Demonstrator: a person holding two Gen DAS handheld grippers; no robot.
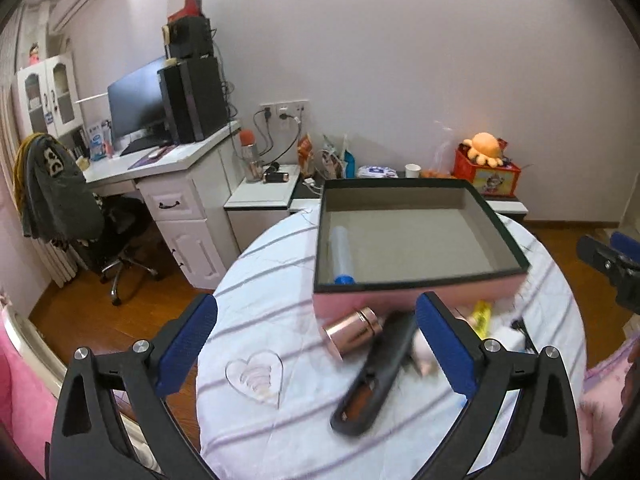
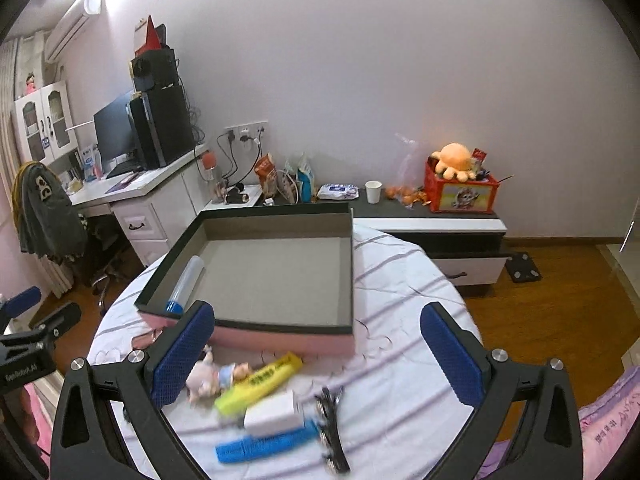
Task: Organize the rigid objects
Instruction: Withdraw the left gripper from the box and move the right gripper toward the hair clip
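I have both rigs above the round desk (image 1: 256, 280) with its striped white cloth. My left hand-held gripper (image 1: 316, 344) stands wide apart with nothing between its blue pads (image 1: 188, 344); below the gap the cloth shows a clear heart-shaped dish (image 1: 256, 376). My right hand-held gripper (image 2: 316, 354) is likewise spread wide and grips nothing.

The open box (image 1: 416, 284), pink outside with a dark rim and grey lining, sits on the desk ahead of both tools. Inside it, along its left wall, lies a clear tube with a blue cap (image 2: 186, 284).

Just in front of the box's near wall I see a rose-gold metal canister (image 1: 352, 332) on its side, with a black oblong tool (image 1: 372, 372) beside it, blurred. From the right wrist view, a small doll figure (image 2: 212, 376), a yellow tube (image 2: 260, 380), a white rectangular block (image 2: 272, 414), a blue comb (image 2: 264, 446) and a black clip (image 2: 332, 432) lie loose on the cloth near the box's front, all outside it.
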